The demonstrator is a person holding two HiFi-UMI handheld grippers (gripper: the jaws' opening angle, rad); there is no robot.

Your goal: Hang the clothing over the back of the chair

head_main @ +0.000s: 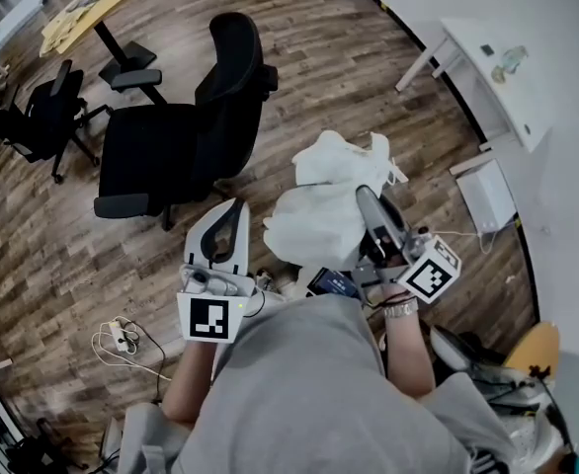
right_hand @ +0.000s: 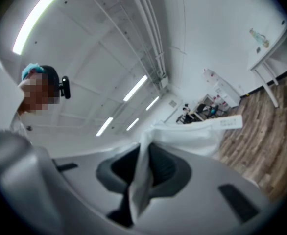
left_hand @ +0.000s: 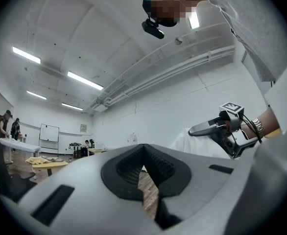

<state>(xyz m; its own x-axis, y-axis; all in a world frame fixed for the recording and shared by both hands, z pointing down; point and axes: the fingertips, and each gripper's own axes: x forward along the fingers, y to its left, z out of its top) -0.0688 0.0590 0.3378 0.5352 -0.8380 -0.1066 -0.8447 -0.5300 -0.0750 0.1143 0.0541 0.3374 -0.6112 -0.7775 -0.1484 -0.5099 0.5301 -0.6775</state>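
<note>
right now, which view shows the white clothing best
The head view: the whole white clothing shows bunched at the right tongs, near the chair. The right gripper view shows only a fold pinched in the tongs; the left gripper view, a white sliver.

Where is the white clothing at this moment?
In the head view, the white clothing is right of centre, held by the right gripper, beside the black chair.
</note>
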